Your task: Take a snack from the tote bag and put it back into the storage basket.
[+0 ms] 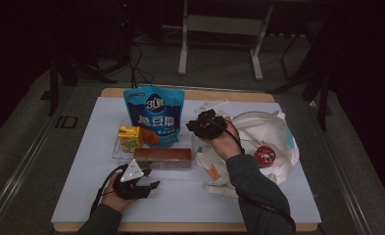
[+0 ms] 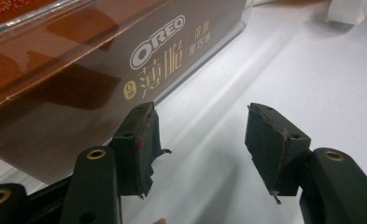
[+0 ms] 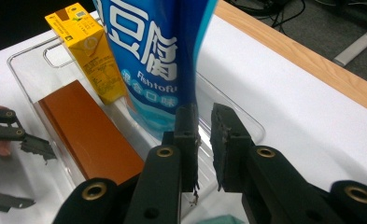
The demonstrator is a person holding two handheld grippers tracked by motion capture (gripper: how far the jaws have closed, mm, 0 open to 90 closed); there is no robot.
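Left gripper view shows the left claw (image 2: 200,144) released, jaws well apart with nothing between them, resting low over the tabletop (image 2: 265,70) just beside the brown Oreo box (image 2: 78,84). High view places this claw (image 1: 148,186) at the near edge, in front of the clear tray (image 1: 115,152) that holds the box. Right gripper view shows the right claw (image 3: 204,140) with its jaws only narrowly parted and empty, poised at the tray's near rim (image 3: 246,122). The blue fish-tofu pouch (image 3: 158,56) stands upright in the tray just beyond the jaw tips, apart from them, with the yellow juice carton (image 3: 90,51) beside it and touching it. Judgement: the step in hand is loading the tray, and the pouch appears set in place and let go. Farther right, on the white bag (image 1: 278,132), lies a round red-and-black tin (image 1: 265,155), untouched. The next move probably calls for carrying the right claw clear of the pouch without tipping it, widening the jaws, and aligning them over the tin.
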